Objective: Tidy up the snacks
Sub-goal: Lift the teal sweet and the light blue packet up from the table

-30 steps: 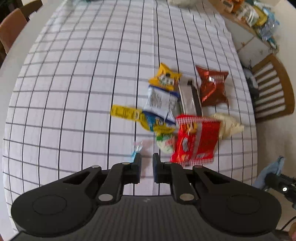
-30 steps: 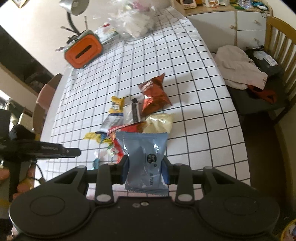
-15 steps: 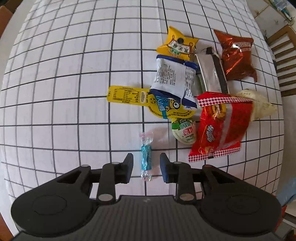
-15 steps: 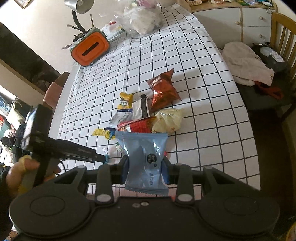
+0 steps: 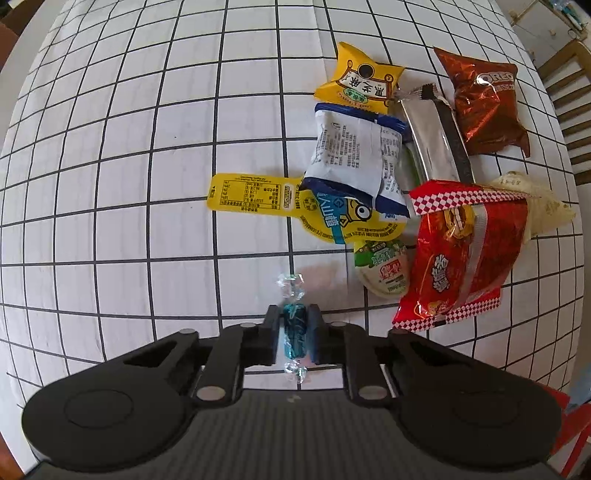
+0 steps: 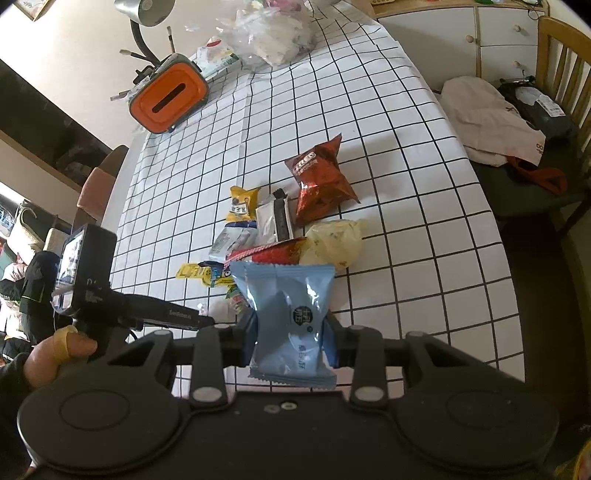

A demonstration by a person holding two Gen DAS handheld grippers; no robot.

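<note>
A pile of snack packets lies on the checked tablecloth (image 5: 147, 184). In it are a red checked packet (image 5: 461, 254), a brown Oreo bag (image 5: 484, 107), a silver bar (image 5: 432, 133), a yellow packet (image 5: 360, 83), a white and blue packet (image 5: 354, 158) and a yellow pouch (image 5: 306, 210). My left gripper (image 5: 294, 328) points straight down and is shut on a small teal wrapped candy (image 5: 294, 326) at the near edge of the pile. My right gripper (image 6: 291, 334) hovers over the table's near end, shut on a light blue packet (image 6: 290, 314). The left tool (image 6: 122, 314) shows in the right wrist view, held by a hand (image 6: 55, 354).
An orange box (image 6: 168, 96) and a heap of plastic bags (image 6: 273, 29) stand at the table's far end. A wooden chair (image 6: 554, 92) piled with clothes and bags stands to the right of the table. A round green-lidded cup (image 5: 382, 269) lies beside the candy.
My left gripper came down over the teal candy, opened around it and then closed on it. The right gripper kept still with the blue packet in it.
</note>
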